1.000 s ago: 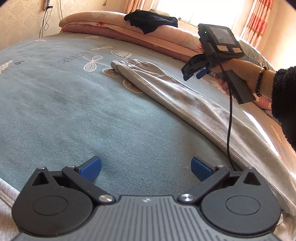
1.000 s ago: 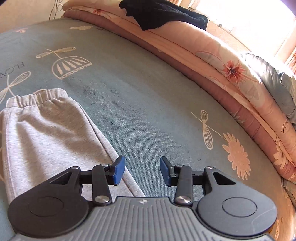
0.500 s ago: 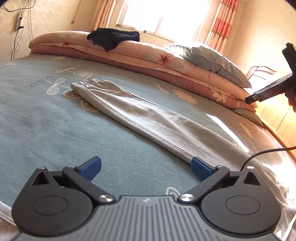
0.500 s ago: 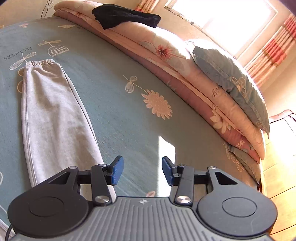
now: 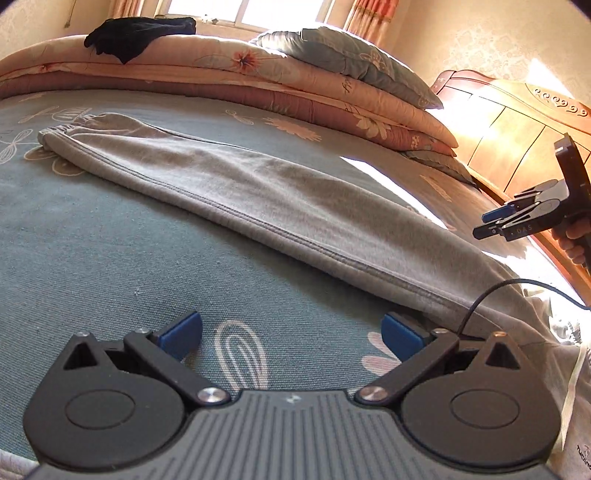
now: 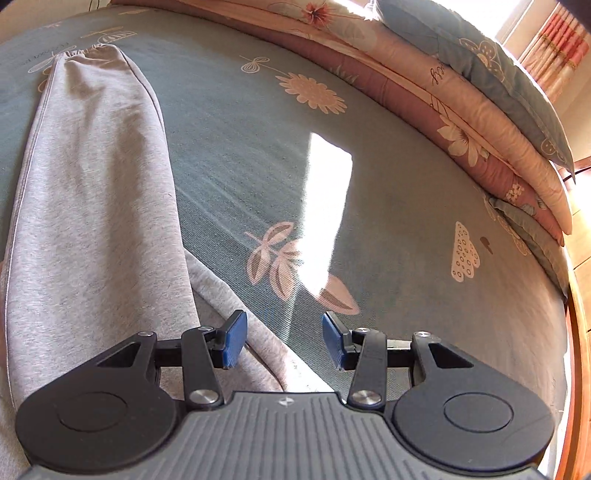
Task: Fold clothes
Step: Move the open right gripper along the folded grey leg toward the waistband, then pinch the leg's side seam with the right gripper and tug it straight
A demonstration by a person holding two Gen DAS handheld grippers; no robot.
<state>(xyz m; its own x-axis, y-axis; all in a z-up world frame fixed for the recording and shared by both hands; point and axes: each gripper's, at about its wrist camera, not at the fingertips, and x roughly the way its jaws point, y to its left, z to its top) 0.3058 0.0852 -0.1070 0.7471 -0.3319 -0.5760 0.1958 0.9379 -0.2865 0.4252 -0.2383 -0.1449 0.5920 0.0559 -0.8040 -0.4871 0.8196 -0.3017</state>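
Observation:
Grey sweatpants (image 5: 258,199) lie stretched across the teal flowered bedsheet (image 5: 92,258), with the elastic cuff (image 5: 55,134) at the far left. My left gripper (image 5: 291,332) is open low over the sheet, and its right pad sits beside the pants' near seam. At the right edge of the left wrist view a hand holds my right gripper (image 5: 489,223) above the wide end of the pants. In the right wrist view the right gripper (image 6: 283,339) is open with nothing between its pads, over the edge of the grey fabric (image 6: 92,192).
Folded pink quilts (image 5: 258,85) and a blue pillow (image 5: 362,70) are stacked along the far side, with a black garment (image 5: 136,33) on top. A wooden headboard (image 5: 517,122) bounds the right. A black cable (image 5: 491,291) trails over the pants.
The right gripper has travelled from the cuff end along the pants to their wide end by the headboard. The left gripper has shifted and turned rightward, still open.

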